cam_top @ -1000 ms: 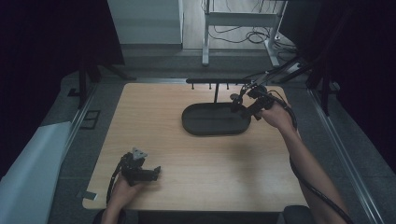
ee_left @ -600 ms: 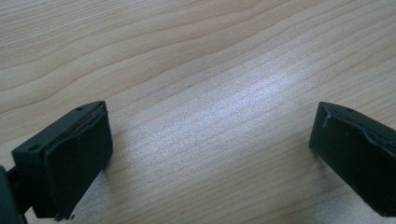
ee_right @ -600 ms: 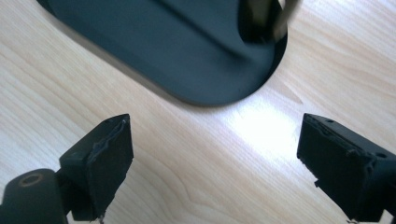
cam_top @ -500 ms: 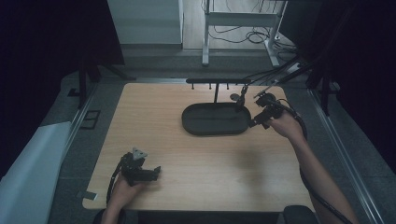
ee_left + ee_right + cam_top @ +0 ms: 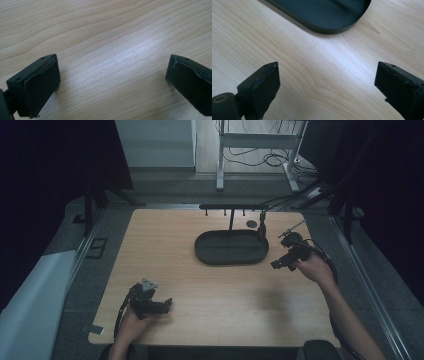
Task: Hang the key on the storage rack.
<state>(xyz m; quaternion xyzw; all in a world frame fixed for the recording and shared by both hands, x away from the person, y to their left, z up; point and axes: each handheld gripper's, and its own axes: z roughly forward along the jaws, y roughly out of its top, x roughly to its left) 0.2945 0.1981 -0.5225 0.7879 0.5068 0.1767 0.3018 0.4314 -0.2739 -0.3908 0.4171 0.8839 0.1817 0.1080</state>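
Beyond the right hand-held gripper, dark tray, far end cut off

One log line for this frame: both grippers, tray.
left gripper: open, empty, low over table | right gripper: jaws just opening, empty, beside tray | tray: under hook rack

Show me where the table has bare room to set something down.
Bare wood spans the table left of the black oval tray, and the middle front between the left hand-held gripper and right hand-held gripper. Crowded: the back, around the tray and hook rack.
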